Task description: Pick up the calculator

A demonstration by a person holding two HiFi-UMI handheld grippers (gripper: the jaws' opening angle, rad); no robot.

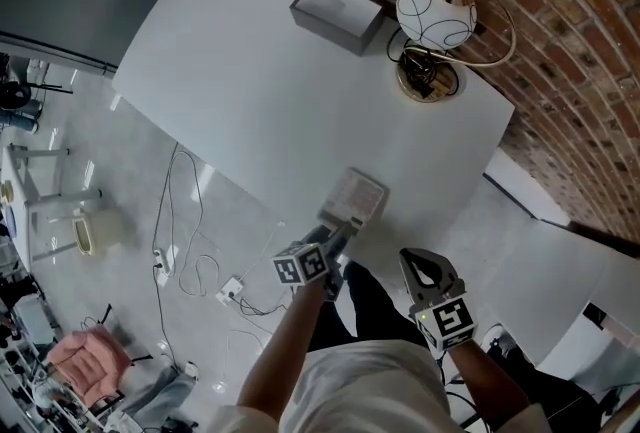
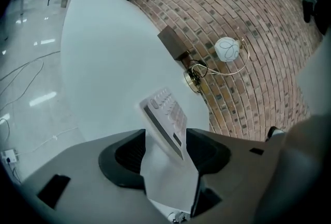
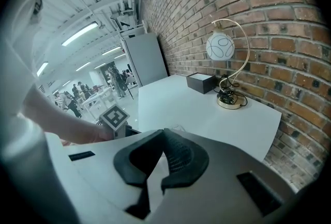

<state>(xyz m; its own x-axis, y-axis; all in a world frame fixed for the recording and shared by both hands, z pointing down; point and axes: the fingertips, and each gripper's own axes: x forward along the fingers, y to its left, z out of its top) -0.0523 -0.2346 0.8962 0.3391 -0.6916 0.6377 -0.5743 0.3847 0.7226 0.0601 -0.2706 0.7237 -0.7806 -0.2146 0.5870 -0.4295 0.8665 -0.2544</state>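
My right gripper (image 3: 163, 137) hangs aside, its jaws pressed together on nothing. My left gripper (image 2: 166, 139) is spread wide. The near end of the calculator (image 2: 166, 117) lies between its jaws, and the pads do not press it yet. The calculator is well apart from the lamp (image 1: 437, 13), at the table (image 1: 250, 91) edge on my side. It is a flat pale slab with rows of light keys. I judge it light, stiff, smooth plastic, perhaps slippery, so I would take it across the two long sides, not on the keys.
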